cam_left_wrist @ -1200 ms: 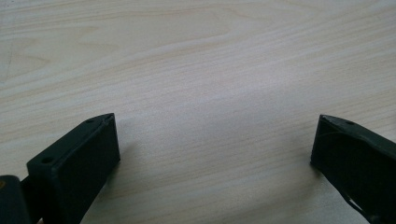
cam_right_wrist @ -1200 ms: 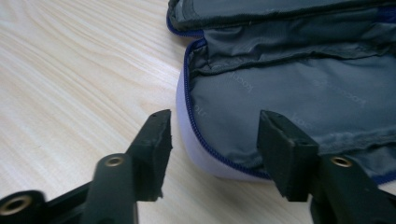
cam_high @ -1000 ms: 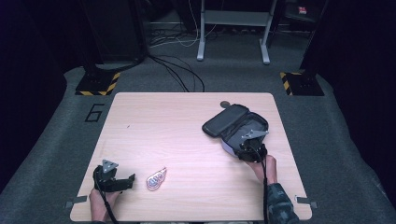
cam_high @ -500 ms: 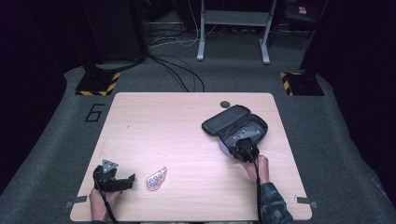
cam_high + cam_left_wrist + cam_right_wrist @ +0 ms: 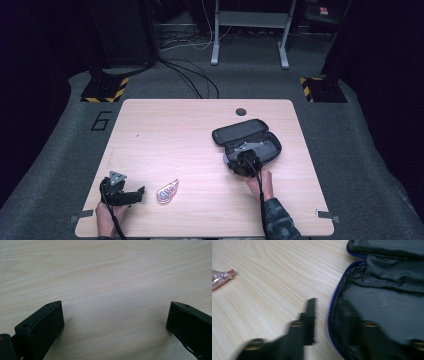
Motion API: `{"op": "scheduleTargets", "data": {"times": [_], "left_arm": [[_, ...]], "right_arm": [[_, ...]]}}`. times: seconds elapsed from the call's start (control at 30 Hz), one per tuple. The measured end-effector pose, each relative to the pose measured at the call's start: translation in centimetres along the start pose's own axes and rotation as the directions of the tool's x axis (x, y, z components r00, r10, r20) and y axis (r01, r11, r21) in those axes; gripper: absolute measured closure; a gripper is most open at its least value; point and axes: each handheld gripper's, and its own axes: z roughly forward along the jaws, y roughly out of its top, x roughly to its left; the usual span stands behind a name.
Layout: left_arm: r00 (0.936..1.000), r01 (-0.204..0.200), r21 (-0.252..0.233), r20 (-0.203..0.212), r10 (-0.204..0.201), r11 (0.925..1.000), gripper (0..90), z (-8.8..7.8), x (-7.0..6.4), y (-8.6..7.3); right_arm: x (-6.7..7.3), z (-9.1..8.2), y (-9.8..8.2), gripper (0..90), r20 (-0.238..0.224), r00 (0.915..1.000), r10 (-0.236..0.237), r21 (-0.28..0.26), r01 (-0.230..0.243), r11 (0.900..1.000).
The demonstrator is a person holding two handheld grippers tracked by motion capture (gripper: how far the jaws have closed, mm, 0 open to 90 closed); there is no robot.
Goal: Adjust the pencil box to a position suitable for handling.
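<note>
Your right hand-held gripper point(image 5: 332, 322), parted and empty, straddled the case point(image 5: 382, 297) rim; the packet point(image 5: 167, 191) lay nearer your open, empty left hand-held gripper point(image 5: 131, 194).

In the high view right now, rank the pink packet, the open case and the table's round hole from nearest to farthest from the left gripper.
1. Pink packet, just beside the left gripper.
2. Open case, across the table under the right gripper.
3. Round hole, at the far edge.

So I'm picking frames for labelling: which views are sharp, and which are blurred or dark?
Right gripper view: the right tool is motion-smeared, the case soft. Left gripper view: sharp wood grain, evenly lit. High view: table bright, surroundings nearly black.
</note>
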Motion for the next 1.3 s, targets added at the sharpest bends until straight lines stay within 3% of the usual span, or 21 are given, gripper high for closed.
{"op": "scheduleTargets", "data": {"times": [0.13,0.3,0.47,0.6,0.7,0.87,0.97,1.03,1.1,1.17,1.3], "left_arm": [[1.0000,0.002,0.000,0.001,-0.002,1.0000,1.2,0.0,0.0,0.0],[1.0000,0.003,0.000,0.001,-0.003,1.0000,1.2,0.0,0.0,0.0],[1.0000,0.000,0.001,0.000,0.000,1.0000,1.2,0.0,0.0,0.0],[1.0000,0.002,0.000,0.001,-0.002,1.0000,1.2,0.0,0.0,0.0],[1.0000,0.002,-0.001,0.001,-0.002,1.0000,1.2,0.0,0.0,0.0],[1.0000,0.000,0.000,0.000,0.000,1.0000,1.2,0.0,0.0,0.0],[1.0000,0.000,0.000,0.002,0.000,1.0000,1.2,0.0,0.0,0.0],[1.0000,0.000,0.000,0.000,0.000,1.0000,1.2,0.0,0.0,0.0],[1.0000,-0.002,-0.001,0.000,0.002,1.0000,1.2,0.0,0.0,0.0],[1.0000,-0.003,-0.001,0.001,0.003,1.0000,1.3,0.0,0.0,0.0],[1.0000,-0.001,-0.003,-0.001,0.001,1.0000,1.4,0.0,0.0,-0.1]], "right_arm": [[-0.6,-1.6,0.0,42.0,-0.001,0.9997,0.026,-0.062,-0.026,0.998],[-4.1,-5.0,-0.2,27.7,0.031,0.9970,0.070,-0.129,-0.066,0.990],[-7.9,-7.3,-0.9,18.7,0.122,0.9816,0.147,-0.128,-0.131,0.983],[-10.4,-8.4,-1.3,18.4,0.171,0.9665,0.192,-0.128,-0.171,0.977],[-11.7,-8.5,-1.5,21.0,0.207,0.9569,0.203,-0.123,-0.181,0.976],[-13.4,-7.8,-2.0,28.8,0.218,0.9504,0.221,-0.121,-0.199,0.973],[-14.4,-7.1,-2.4,44.7,0.226,0.9445,0.238,-0.109,-0.219,0.970],[-14.9,-6.6,-2.5,48.4,0.230,0.9395,0.254,-0.092,-0.239,0.967],[-15.3,-6.2,-2.7,52.1,0.231,0.9425,0.241,-0.088,-0.227,0.970],[-15.5,-6.1,-2.8,56.9,0.232,0.9403,0.249,-0.078,-0.237,0.968],[-15.5,-5.7,-3.0,72.5,0.237,0.9358,0.261,-0.063,-0.253,0.965]]}}
